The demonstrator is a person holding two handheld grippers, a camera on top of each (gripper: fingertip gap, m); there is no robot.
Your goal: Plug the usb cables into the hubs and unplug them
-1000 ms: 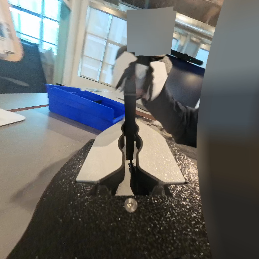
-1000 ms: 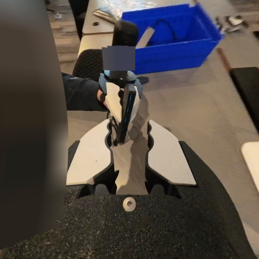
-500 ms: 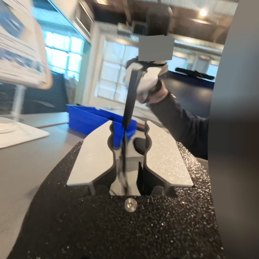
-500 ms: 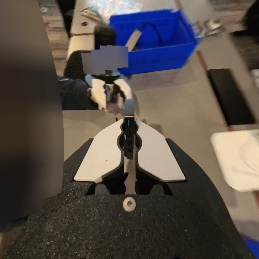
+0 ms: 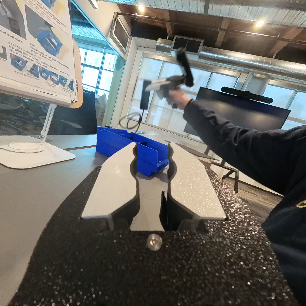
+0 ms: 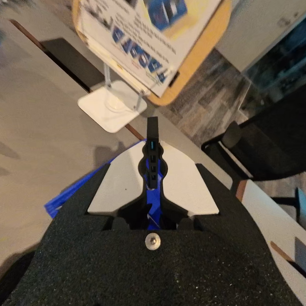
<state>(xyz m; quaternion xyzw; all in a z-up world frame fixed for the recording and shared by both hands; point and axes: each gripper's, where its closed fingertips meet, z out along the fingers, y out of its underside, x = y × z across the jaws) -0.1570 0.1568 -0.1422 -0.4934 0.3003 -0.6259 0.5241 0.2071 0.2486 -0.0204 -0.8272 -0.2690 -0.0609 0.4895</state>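
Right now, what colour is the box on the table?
Bright blue. The box shows best in the left wrist view, sitting on the grey table.

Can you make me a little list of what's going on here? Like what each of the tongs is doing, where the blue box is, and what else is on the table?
left tongs: open, holding nothing, low over the table
right tongs: shut on the hub, raised in the air
hub: black, slim, ports facing the right wrist camera
cable: hangs looped from the hub's lower end
bin: blue, on the table, beyond the left tongs
sign stand: white base on the table, holds a printed sheet
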